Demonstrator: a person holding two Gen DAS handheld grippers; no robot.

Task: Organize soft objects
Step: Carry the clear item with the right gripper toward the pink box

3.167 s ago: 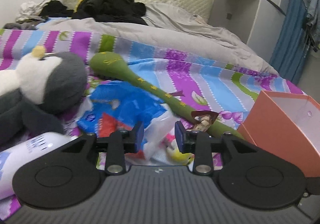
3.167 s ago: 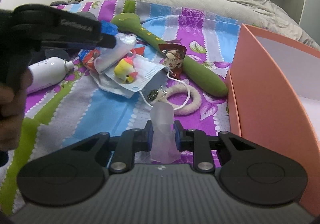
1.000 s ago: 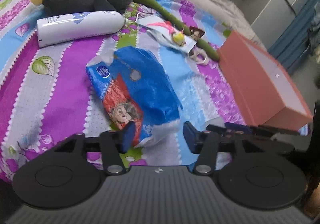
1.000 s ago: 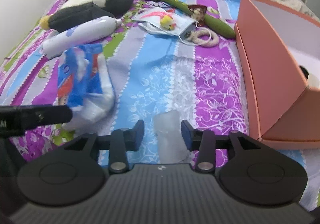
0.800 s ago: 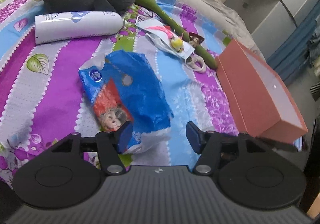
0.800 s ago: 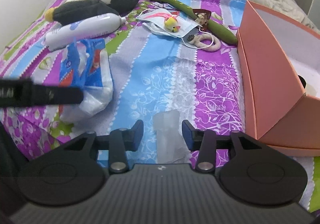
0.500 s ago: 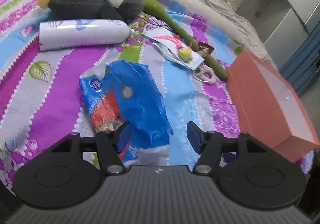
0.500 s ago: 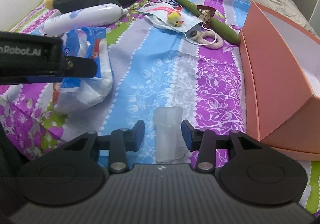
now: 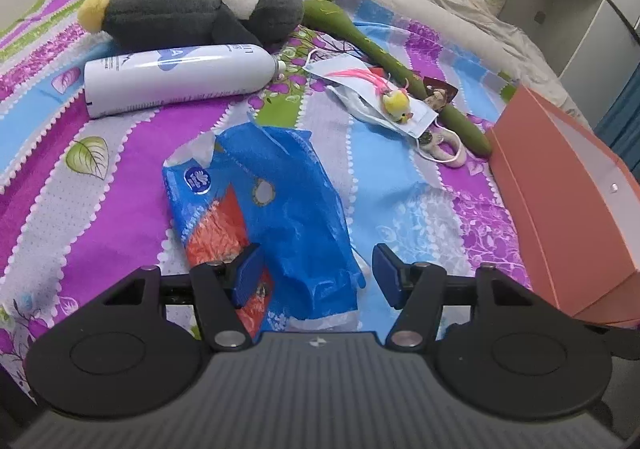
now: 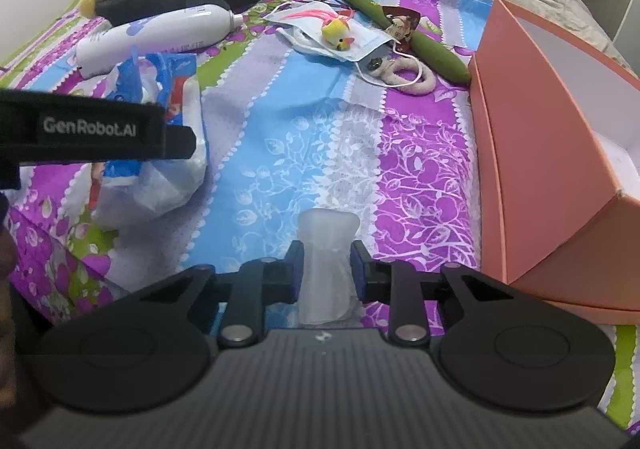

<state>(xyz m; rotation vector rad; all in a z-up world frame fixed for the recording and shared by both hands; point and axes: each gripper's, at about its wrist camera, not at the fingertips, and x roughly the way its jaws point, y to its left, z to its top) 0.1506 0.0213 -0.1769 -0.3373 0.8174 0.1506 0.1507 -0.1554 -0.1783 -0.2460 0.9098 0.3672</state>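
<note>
The bedspread (image 9: 120, 121) is striped purple, blue, grey and green with leaf and flower prints; near its front edge the tissue pack (image 9: 272, 217) is blue with a red panel; the plush penguin (image 9: 192, 13) is grey, white and yellow; the box (image 9: 560, 185) is salmon orange

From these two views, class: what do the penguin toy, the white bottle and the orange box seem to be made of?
Penguin toy: plush fabric, fuzzy matte pile.
White bottle: probably metal or plastic, smooth with glossy highlights.
Orange box: likely cardboard, matte with crisp straight edges.
</note>
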